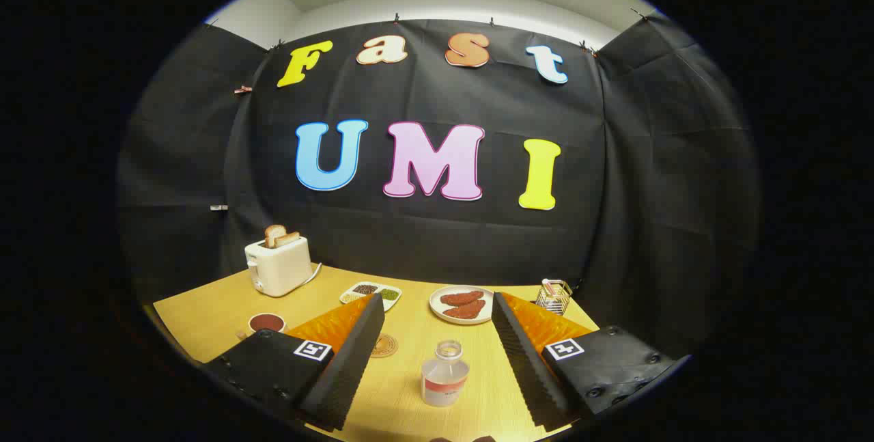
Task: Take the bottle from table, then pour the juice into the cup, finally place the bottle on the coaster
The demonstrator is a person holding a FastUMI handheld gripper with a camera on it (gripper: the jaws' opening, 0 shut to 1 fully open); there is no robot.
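Your gripper (437, 353) stands wide open, holding nothing — the bottle (444, 374) sits upright on the table (205, 319) between the fingers, touching neither. The coaster (384, 346) lies just beside the bottle; the cup (266, 323) is beyond it. Close off-centre and one finger may tip the uncapped bottle — spilling juice.

I count one clear plastic bottle (444, 374), one dark-filled cup (266, 322), one round cork coaster (384, 346), one white toaster (278, 264) (two toast slices (280, 235)), two plates.
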